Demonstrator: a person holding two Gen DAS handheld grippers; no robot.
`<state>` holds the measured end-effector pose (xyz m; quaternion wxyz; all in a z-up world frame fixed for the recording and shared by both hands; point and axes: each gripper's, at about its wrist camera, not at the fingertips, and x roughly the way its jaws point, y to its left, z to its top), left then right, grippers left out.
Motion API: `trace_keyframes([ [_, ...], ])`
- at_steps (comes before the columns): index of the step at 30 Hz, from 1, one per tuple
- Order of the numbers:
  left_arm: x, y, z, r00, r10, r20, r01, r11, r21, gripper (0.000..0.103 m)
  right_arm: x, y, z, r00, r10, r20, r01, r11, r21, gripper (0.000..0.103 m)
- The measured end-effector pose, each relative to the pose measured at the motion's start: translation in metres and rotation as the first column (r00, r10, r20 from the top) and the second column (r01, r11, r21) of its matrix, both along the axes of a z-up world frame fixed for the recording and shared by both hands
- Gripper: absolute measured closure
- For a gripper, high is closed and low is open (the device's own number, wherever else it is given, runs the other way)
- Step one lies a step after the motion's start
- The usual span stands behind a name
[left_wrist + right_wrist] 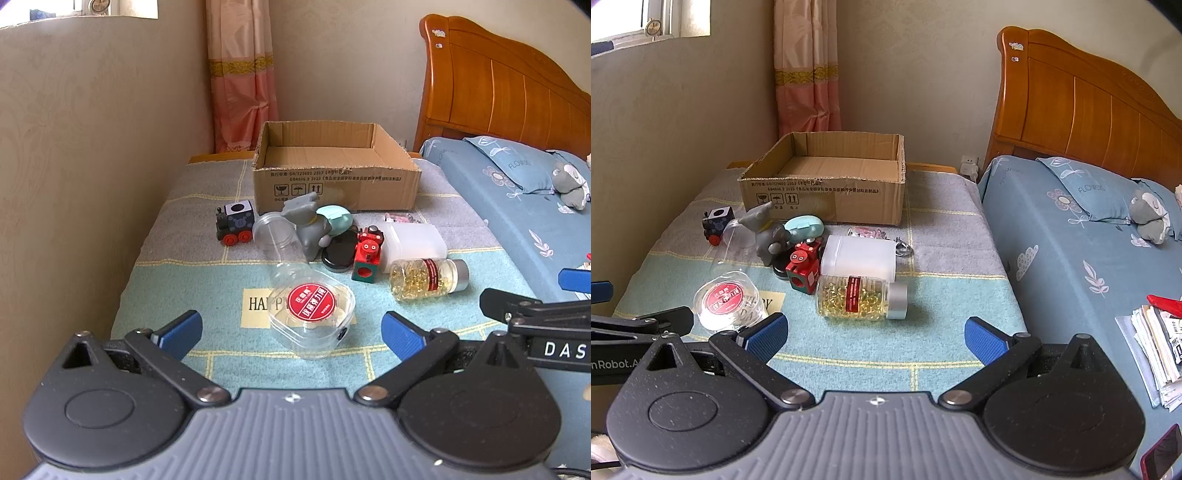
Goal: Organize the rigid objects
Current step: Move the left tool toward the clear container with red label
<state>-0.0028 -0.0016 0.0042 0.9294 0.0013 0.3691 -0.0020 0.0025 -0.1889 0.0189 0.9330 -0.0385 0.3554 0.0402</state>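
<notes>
Right now both grippers are hovering over the near end of a towel-covered table (207, 280), and each is pointing down and forward at a cluster of small things. The left gripper (291, 332) is holding its blue fingers (181, 332) spread wide and gripping nothing; a clear plastic case with a red round label (314, 314) is lying on the towel in line with the gap, just ahead of the fingertips, not touching either pad. The right gripper (875, 338) is likewise keeping its fingers (984, 338) wide apart and empty; a bottle of yellow capsules (862, 297) is lying on its side just beyond the gap, silver cap pointing right, clear of both pads.

Behind the bottle a white translucent container (860, 256) is lying, and a red toy robot (803, 271) is standing just to its left, touching or nearly touching the bottle. Further left a grey elephant figure (308, 225) is leaning among a clear cup (275, 236), a black round lid (340, 253) and a mint-green case (336, 219). A black toy train (236, 223) is sitting apart at the left. An open cardboard box (332, 184) is standing at the far end of the table, beside a bed (1071, 229).
</notes>
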Motion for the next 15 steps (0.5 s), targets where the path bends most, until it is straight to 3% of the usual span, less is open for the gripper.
trace_keyframes([
  [15, 0.0017, 0.0008, -0.0006, 1.0, -0.002, 0.003, 0.002, 1.0, -0.003, 0.001, 0.0007, -0.0009, 0.0026, 1.0, -0.003, 0.005, 0.003, 1.0, -0.001, 0.0],
])
